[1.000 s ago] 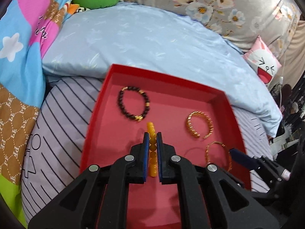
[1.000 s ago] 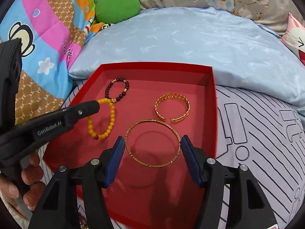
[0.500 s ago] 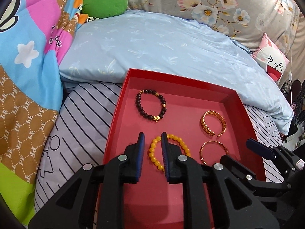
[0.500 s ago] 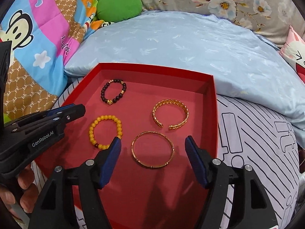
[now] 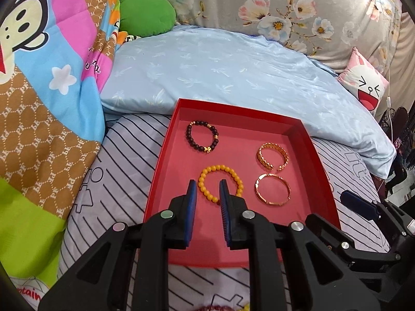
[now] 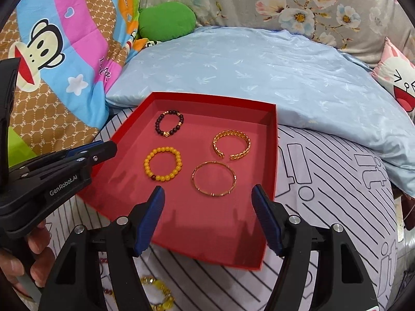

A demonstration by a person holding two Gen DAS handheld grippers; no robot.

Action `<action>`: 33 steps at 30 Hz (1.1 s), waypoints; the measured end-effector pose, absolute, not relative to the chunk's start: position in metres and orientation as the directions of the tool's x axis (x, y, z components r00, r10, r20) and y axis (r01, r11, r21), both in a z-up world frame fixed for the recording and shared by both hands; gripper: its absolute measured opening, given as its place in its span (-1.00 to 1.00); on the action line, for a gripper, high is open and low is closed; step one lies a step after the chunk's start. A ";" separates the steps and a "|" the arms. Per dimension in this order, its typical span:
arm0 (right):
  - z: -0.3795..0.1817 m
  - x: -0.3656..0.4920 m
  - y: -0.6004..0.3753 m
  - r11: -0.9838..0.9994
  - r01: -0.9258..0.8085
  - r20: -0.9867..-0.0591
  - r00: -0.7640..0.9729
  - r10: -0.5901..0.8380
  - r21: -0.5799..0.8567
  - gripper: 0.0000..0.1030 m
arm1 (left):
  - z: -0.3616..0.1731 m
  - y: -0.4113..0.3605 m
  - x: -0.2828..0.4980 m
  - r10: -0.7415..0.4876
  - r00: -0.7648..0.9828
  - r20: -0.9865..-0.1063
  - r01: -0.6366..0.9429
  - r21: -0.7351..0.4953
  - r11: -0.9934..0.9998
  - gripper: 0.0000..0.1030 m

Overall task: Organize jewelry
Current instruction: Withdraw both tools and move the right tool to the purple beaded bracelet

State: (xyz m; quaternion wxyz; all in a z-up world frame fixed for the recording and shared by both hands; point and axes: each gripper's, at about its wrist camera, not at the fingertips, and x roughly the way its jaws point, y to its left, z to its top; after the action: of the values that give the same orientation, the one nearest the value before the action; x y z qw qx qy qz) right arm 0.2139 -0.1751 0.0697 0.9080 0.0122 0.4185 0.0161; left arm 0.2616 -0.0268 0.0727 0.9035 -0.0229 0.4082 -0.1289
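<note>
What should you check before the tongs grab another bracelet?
1. Left tongs empty: ok, open, nothing between them.
2. Right tongs empty: ok, open wide.
3. Yellow bead bracelet lying flat in the red tray: ok.
4. Four pieces apart, not tangled: ok; dark bead bracelet, gold cuff, thin gold bangle.
5. More jewelry waiting outside the tray: ok, beads on the striped sheet.
6. Which piece that is: cannot tell.
</note>
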 end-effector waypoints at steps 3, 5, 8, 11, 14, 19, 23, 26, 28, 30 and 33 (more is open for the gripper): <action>0.075 0.197 -0.174 0.999 -0.017 -0.754 0.655 0.039 0.037 0.29 | 0.076 -0.028 0.244 -0.235 0.638 -0.734 0.219 -0.119 0.968 -0.65; 0.077 0.183 -0.175 0.999 -0.015 -0.754 0.655 0.043 0.044 0.29 | 0.078 -0.028 0.233 -0.229 0.641 -0.733 0.221 -0.109 0.969 -0.62; 0.078 0.167 -0.175 0.998 -0.010 -0.756 0.653 0.048 0.055 0.29 | 0.080 -0.025 0.217 -0.233 0.641 -0.731 0.223 -0.113 0.968 -0.51; 0.076 0.149 -0.175 0.998 -0.005 -0.759 0.649 0.046 0.056 0.29 | 0.081 -0.023 0.199 -0.231 0.640 -0.733 0.226 -0.107 0.968 -0.50; 0.074 0.129 -0.178 0.999 0.003 -0.764 0.644 0.037 0.051 0.29 | 0.078 -0.022 0.180 -0.220 0.638 -0.738 0.227 -0.092 0.969 -0.50; 0.065 0.097 -0.184 0.999 0.021 -0.779 0.627 0.017 0.038 0.29 | 0.066 -0.018 0.149 -0.218 0.619 -0.754 0.233 -0.088 0.968 -0.50; 0.054 0.073 -0.186 1.000 0.024 -0.794 0.609 0.001 0.020 0.29 | 0.052 -0.013 0.124 -0.226 0.593 -0.773 0.238 -0.100 0.966 -0.50; 0.043 0.057 -0.186 0.999 0.027 -0.811 0.585 0.014 0.037 0.29 | 0.042 -0.009 0.107 -0.237 0.571 -0.786 0.232 -0.123 0.965 -0.50; 0.038 0.050 -0.185 0.999 0.029 -0.819 0.573 0.021 0.046 0.29 | 0.037 -0.007 0.099 -0.243 0.561 -0.791 0.232 -0.131 0.964 -0.50; 0.032 0.043 -0.183 0.998 0.030 -0.827 0.562 0.025 0.051 0.29 | 0.031 -0.007 0.091 -0.239 0.552 -0.799 0.231 -0.128 0.964 -0.50; 0.024 0.037 -0.178 0.998 0.026 -0.837 0.546 0.035 0.058 0.29 | 0.025 -0.006 0.082 -0.244 0.537 -0.808 0.236 -0.134 0.963 -0.50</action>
State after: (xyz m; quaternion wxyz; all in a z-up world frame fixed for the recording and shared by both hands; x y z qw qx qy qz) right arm 0.0375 -0.1783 0.0243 0.8786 0.0320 0.4765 0.0024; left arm 0.0818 -0.0063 0.0248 0.8766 -0.0043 0.4613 -0.1367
